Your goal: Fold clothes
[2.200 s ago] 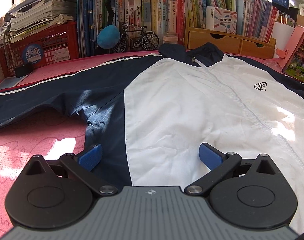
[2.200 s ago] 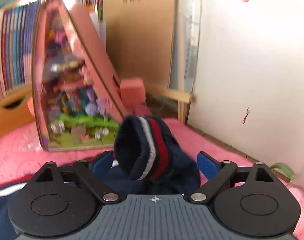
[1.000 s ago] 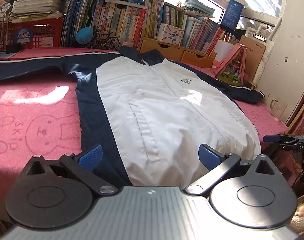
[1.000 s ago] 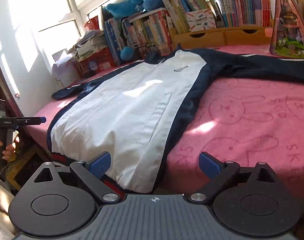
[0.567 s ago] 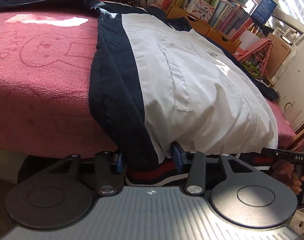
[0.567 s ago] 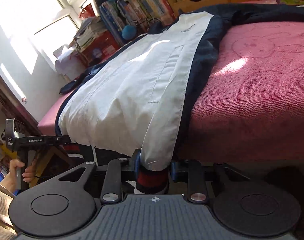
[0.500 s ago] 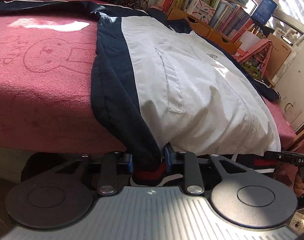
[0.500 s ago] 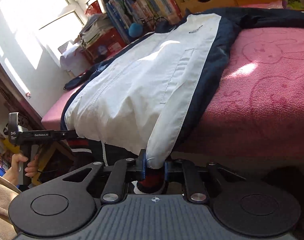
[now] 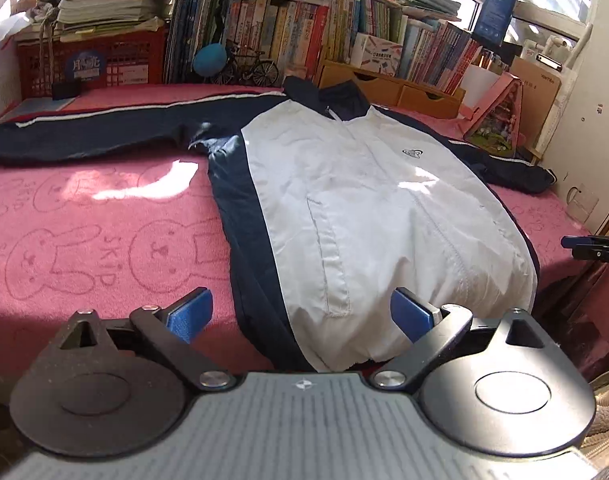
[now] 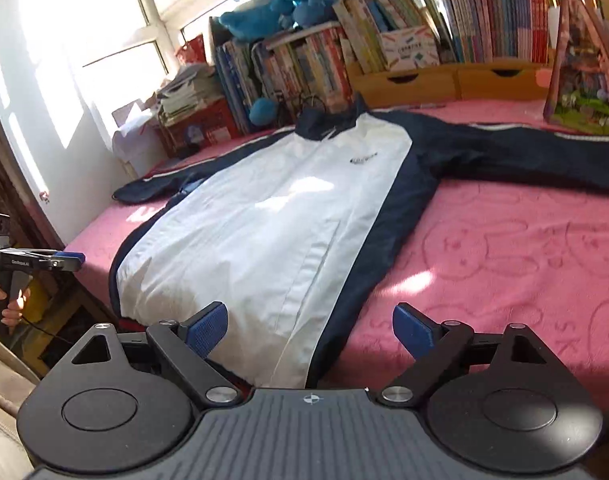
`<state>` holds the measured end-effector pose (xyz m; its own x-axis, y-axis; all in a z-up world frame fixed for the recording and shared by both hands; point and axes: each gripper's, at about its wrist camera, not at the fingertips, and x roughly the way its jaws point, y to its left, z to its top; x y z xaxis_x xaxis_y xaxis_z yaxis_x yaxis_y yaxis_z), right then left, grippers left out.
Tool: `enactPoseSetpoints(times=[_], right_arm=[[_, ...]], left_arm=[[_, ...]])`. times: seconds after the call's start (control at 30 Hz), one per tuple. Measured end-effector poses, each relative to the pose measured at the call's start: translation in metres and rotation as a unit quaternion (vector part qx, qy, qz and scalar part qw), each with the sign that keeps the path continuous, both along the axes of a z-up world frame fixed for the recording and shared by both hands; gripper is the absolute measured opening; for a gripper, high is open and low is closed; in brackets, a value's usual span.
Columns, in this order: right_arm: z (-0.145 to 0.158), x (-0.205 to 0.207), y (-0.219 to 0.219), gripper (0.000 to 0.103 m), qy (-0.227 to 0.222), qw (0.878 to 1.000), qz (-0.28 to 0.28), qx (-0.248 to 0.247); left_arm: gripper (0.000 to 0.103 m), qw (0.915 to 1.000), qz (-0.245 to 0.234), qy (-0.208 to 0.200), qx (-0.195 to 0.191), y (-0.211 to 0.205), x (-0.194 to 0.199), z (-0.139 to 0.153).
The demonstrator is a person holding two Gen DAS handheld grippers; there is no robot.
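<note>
Jacket [image 9: 368, 208] lies flat, front up, on the pink bed [image 9: 84, 240], sleeves spread to both sides, hem at the near edge. Left tool [image 9: 300, 314] and right tool [image 10: 308, 330] both stand with jaws opening wide, gripping nothing, each poised over a hem corner with cloth below the blue pads. Recommended: seat each corner deep between the pads, close firmly, then lift both evenly so the fold stays square.

"SKIP" is pressed into the pink blanket [image 9: 104, 248] beside the rabbit outlines, at 9 o'clock in the left wrist view. "GenRobot.AI" is printed on the left gripper's [image 10: 64, 257] black body, at 9 o'clock in the right wrist view. Book spines, the crate label and the jacket's chest logo are too small to be read.
</note>
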<state>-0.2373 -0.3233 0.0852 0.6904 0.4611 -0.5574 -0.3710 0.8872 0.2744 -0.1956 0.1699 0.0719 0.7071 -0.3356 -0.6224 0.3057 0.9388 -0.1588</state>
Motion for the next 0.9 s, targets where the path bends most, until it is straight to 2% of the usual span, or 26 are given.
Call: enactPoseSetpoints(times=[0.03, 0.1, 0.13, 0.17, 0.27, 0.4, 0.43, 0.57, 0.67, 0.73, 0.83, 0.9], right_arm=[[0.006, 0.010, 0.007, 0.088, -0.017, 1.000, -0.008, -0.021], [0.005, 0.047, 0.032, 0.077, -0.035, 0.998, -0.012, -0.057], [0.004, 0.065, 0.045, 0.065, -0.044, 0.996, -0.015, -0.075], [-0.002, 0.086, 0.054, 0.053, -0.038, 0.997, -0.011, -0.071], [-0.022, 0.151, 0.078, 0.037, -0.001, 0.998, -0.008, -0.064], [-0.043, 0.235, 0.092, 0.034, 0.053, 0.996, -0.016, -0.075], [-0.045, 0.257, 0.095, 0.032, 0.054, 0.996, -0.014, -0.076], [-0.048, 0.328, 0.123, 0.032, 0.043, 0.992, -0.012, -0.120], [-0.054, 0.387, 0.141, 0.032, 0.022, 0.987, -0.028, -0.159], [-0.057, 0.421, 0.137, 0.030, 0.026, 0.988, -0.048, -0.147], [-0.061, 0.462, 0.130, 0.028, 0.024, 0.988, -0.072, -0.132], [-0.065, 0.479, 0.129, 0.031, 0.008, 0.987, -0.079, -0.139]], left_arm=[[0.103, 0.9994, -0.007, -0.026, 0.021, -0.014, 0.013, 0.006], [0.103, 0.9969, -0.022, -0.054, 0.053, -0.045, 0.042, 0.011], [0.103, 0.9949, -0.028, -0.065, 0.072, -0.070, 0.064, 0.008], [0.102, 0.9933, -0.036, -0.072, 0.083, -0.089, 0.081, 0.003], [0.098, 0.9888, -0.071, -0.064, 0.115, -0.143, 0.136, -0.018], [0.095, 0.9814, -0.068, -0.022, 0.178, -0.178, 0.218, -0.046], [0.091, 0.9809, -0.055, -0.013, 0.186, -0.179, 0.245, -0.052], [0.092, 0.9842, -0.009, -0.008, 0.177, -0.179, 0.330, -0.056], [0.092, 0.9802, 0.040, -0.020, 0.193, -0.177, 0.380, -0.060], [0.103, 0.9748, 0.073, -0.034, 0.208, -0.174, 0.409, -0.064], [0.103, 0.9687, 0.100, -0.064, 0.218, -0.165, 0.428, -0.077], [0.103, 0.9781, 0.101, -0.043, 0.177, -0.151, 0.440, -0.081]])
